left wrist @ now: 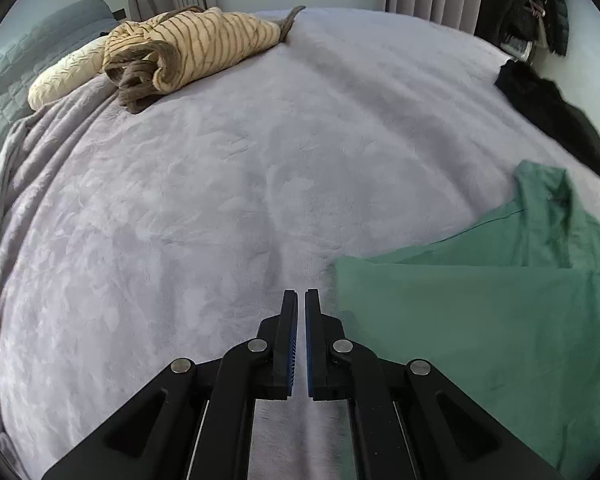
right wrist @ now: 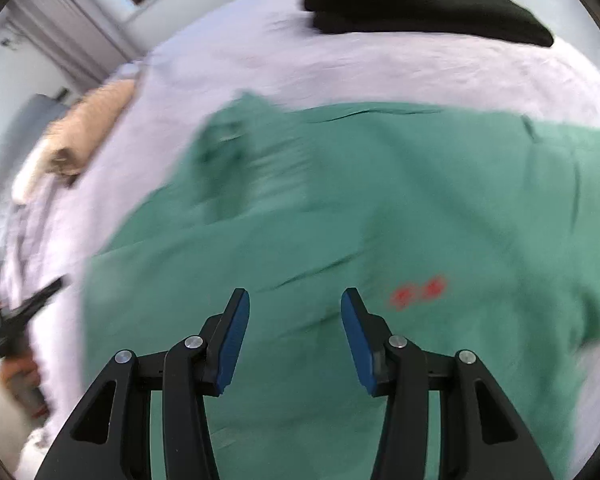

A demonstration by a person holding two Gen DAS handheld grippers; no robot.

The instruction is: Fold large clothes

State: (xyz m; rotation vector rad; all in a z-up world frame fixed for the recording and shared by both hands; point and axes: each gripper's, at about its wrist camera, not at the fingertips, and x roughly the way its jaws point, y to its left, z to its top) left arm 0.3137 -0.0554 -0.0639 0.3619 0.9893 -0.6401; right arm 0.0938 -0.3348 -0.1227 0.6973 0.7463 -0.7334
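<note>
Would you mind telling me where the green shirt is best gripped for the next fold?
Probably at the green shirt's straight folded edge nearest the left gripper, coming in low from the bare blanket side: that edge lies flat and unobstructed there.

No text, label, brand or number can be read anywhere. The green shirt (right wrist: pixel 380 208) carries a small red mark (right wrist: pixel 418 291) toward four o'clock, too blurred to read.
</note>
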